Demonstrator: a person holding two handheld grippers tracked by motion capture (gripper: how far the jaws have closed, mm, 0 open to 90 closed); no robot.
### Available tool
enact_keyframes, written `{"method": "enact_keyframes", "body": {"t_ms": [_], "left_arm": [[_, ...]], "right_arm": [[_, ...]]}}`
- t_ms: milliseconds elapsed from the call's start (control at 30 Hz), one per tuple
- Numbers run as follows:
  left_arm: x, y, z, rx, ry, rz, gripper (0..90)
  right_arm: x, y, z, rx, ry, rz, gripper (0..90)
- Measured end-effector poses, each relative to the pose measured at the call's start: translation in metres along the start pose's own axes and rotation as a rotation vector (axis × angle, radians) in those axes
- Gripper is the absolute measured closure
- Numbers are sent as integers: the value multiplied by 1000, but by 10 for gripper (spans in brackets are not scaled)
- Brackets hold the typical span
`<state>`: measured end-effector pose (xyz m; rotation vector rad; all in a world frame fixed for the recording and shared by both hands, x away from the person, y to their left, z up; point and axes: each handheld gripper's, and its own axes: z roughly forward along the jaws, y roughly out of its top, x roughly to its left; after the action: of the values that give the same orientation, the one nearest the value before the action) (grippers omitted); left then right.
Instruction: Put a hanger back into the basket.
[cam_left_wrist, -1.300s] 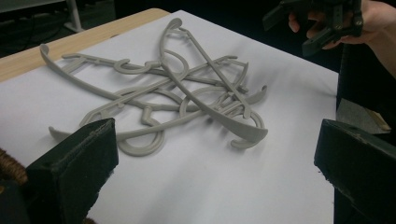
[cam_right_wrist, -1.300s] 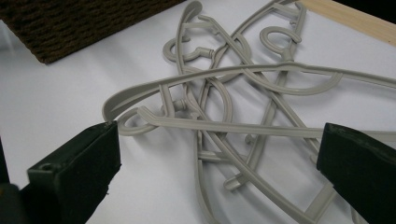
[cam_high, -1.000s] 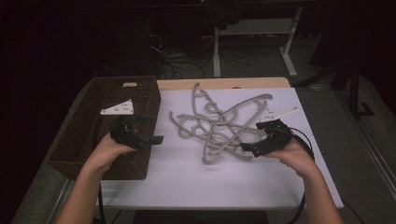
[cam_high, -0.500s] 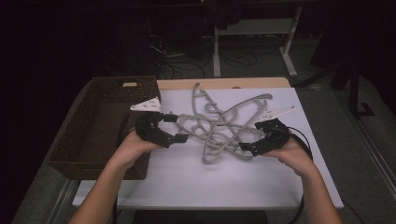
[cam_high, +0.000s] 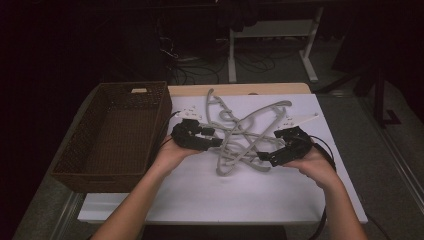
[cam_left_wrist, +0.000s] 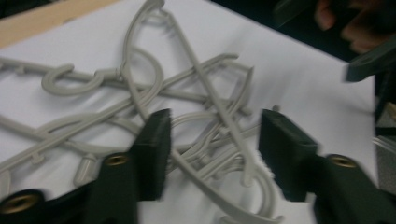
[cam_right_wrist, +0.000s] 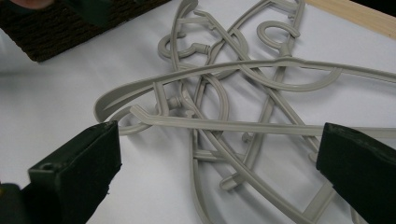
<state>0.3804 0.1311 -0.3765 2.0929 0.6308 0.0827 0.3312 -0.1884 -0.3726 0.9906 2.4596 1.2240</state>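
The job looked like putting the grey plastic hangers (cam_high: 240, 132) into the brown wicker basket (cam_high: 115, 130). It was only just getting started.

The hangers lay in a tangled pile in the middle of the white table (cam_high: 210, 195). Their hooks and arms crossed over each other, so it was hard to count them. The basket stood at the left side of the table, just beside the pile. I could see no hanger in it, though it was dark inside.

The left gripper (cam_high: 214, 143) was at the left edge of the pile. Its jaws had just been closing, and they stood about half way apart. In the left gripper view, thin hanger bars ran between its two black pads (cam_left_wrist: 154, 154). The pads did not yet seem to press on them, so I judged nothing was held there.

The right gripper (cam_high: 264, 156) was at the right edge of the pile. Its jaws were wide apart. Hanger bars lay ahead of them, but the pads (cam_right_wrist: 79, 163) did not touch any.

So no hanger was lifted yet. Still left to do: grab one hanger, pull it free of the others, and carry it to the basket. Then do it again for every other hanger.
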Motion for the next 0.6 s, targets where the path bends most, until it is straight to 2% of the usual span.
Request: {"method": "enact_keyframes", "body": {"t_ms": [100,133,167,233,333,433,600], "left_arm": [[7,-7,12,39,27,-16,669],[10,-9,16,52,33,-17,757],[11,-12,20,65,42,-22,757],[15,-17,26,94,55,-27,835],[19,-23,32,122,70,-40,898],[20,-27,35,149,67,-44,900],[17,-32,40,195,46,-28,900]], "right_arm": [[0,0,-1,-2,-1,5,0],[-1,0,-1,-2,-2,6,0],[-1,0,-1,-2,-2,6,0],[-1,0,-1,-3,-2,6,0],[-1,-1,-1,-3,-3,7,0],[-2,-1,-2,-5,-2,8,0],[-2,-1,-1,-2,-3,8,0]]}}
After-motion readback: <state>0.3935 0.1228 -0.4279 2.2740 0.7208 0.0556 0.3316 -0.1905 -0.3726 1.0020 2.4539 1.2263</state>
